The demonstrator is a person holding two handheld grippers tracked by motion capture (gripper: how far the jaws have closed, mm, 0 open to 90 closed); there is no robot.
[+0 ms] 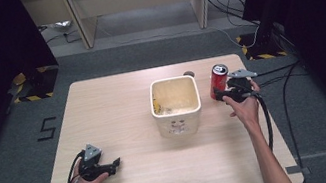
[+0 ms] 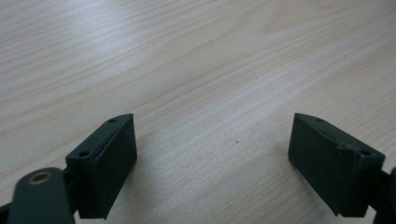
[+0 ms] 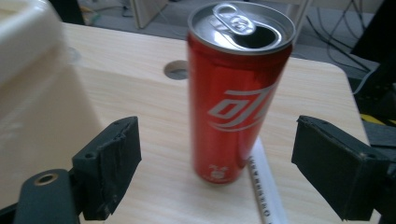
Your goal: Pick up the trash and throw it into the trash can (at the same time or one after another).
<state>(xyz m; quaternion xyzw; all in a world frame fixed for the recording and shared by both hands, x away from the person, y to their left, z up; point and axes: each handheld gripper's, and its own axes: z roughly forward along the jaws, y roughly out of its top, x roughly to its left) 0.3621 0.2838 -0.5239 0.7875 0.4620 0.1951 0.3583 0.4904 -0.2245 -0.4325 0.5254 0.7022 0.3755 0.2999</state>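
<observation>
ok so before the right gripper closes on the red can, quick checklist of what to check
1. Right gripper open wide enough: ok, its fingers stand apart on either side of the red can.
2. Can upright: ok, standing on the table, top already opened.
3. Can centred between the fingers: ok, roughly in the middle, not yet touched.
4. White pen-like stick at the can's base: not ok, it lies beside the can and may get nudged.
5. Space from the cream bin: ok, a gap shows between them.
6. Liquid left in the can: cannot tell.
7. Left gripper out of the way: ok, open over bare table.
</observation>
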